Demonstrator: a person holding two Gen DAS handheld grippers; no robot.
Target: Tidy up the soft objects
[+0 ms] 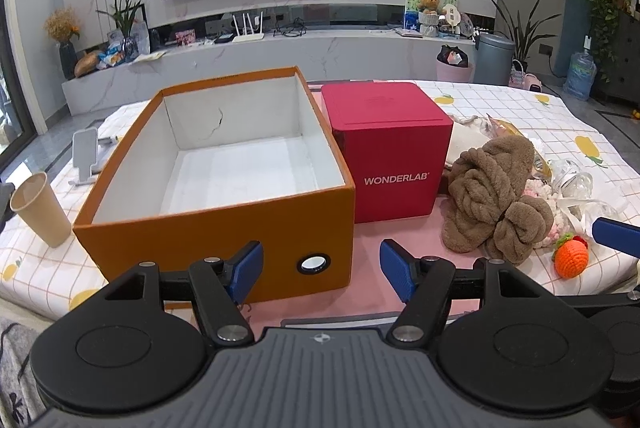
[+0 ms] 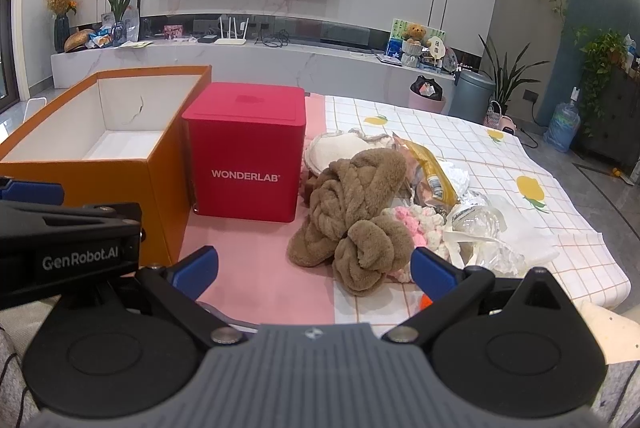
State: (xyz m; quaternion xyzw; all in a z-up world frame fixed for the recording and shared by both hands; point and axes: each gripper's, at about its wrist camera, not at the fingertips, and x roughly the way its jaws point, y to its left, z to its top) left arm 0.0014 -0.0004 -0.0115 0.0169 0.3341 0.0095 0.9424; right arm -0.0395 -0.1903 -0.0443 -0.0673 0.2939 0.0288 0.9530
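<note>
An open orange box point(image 1: 216, 228) point(image 2: 120, 171) with a white, bare inside stands on the table's left. A closed red cube box point(image 1: 394, 151) point(image 2: 246, 151) sits right beside it. To the right lies a heap of soft things: a brown plush towel point(image 1: 492, 199) point(image 2: 356, 211), a pink and white knitted piece point(image 2: 412, 224), a cream cloth point(image 2: 336, 147), and an orange crocheted fruit point(image 1: 570, 258). My left gripper point(image 1: 322, 272) hangs open before the orange box's front. My right gripper point(image 2: 316, 268) is open just short of the brown towel, holding nothing.
A paper cup point(image 1: 40, 209) and a small white stand point(image 1: 86, 155) sit left of the orange box. Clear plastic wrappers point(image 2: 480, 228) and a yellow packet point(image 2: 430, 167) lie among the heap. The table's right edge point(image 2: 608, 268) drops off beyond the checked cloth.
</note>
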